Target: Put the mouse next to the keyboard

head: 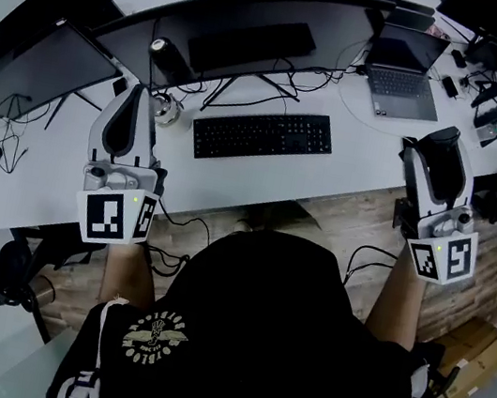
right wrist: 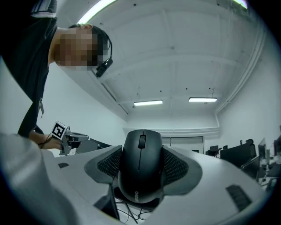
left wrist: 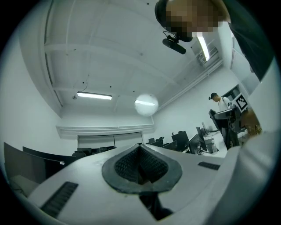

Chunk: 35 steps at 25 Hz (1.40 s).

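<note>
A black mouse is clamped between the ribbed pads of my right gripper, scroll wheel facing the camera. In the head view the mouse and right gripper are held up at the right, over the desk's front edge. The black keyboard lies flat on the white desk, left of the mouse. My left gripper is raised at the left of the keyboard. Its dark pads are pressed together with nothing between them, and both gripper views look up at the ceiling.
A wide curved monitor stands behind the keyboard, a laptop to its right. A black cylinder and a small glass item sit close by the left gripper. Cables trail across the desk; more screens stand at left.
</note>
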{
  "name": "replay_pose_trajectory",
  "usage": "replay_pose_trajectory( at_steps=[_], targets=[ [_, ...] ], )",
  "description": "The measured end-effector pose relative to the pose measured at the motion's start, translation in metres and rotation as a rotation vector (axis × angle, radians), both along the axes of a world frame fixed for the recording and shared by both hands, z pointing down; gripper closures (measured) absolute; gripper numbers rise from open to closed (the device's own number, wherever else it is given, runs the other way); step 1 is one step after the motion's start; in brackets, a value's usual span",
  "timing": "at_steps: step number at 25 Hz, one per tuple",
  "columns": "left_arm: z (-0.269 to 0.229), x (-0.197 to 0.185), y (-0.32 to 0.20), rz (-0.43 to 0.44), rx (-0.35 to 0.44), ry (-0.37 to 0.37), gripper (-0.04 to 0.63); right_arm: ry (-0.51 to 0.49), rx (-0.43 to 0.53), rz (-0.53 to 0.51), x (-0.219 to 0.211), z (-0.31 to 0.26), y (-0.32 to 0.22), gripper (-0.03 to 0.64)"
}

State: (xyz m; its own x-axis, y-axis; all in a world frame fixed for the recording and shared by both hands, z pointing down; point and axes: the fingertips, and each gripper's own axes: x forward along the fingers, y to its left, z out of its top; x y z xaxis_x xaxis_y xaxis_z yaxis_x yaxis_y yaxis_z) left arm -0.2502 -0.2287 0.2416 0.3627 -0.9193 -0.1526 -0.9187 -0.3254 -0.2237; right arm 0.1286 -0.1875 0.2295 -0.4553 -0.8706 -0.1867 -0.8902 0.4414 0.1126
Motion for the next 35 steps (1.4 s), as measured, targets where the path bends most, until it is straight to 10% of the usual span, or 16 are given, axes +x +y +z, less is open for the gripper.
replay_pose_trajectory(
  at_steps=[35],
  targets=[
    [0.156,0.068,-0.106,-0.016,-0.248,-0.023,0.594,0.005,-0.488,0.049,0.064,0.234,-0.151,0.33]
  ],
)
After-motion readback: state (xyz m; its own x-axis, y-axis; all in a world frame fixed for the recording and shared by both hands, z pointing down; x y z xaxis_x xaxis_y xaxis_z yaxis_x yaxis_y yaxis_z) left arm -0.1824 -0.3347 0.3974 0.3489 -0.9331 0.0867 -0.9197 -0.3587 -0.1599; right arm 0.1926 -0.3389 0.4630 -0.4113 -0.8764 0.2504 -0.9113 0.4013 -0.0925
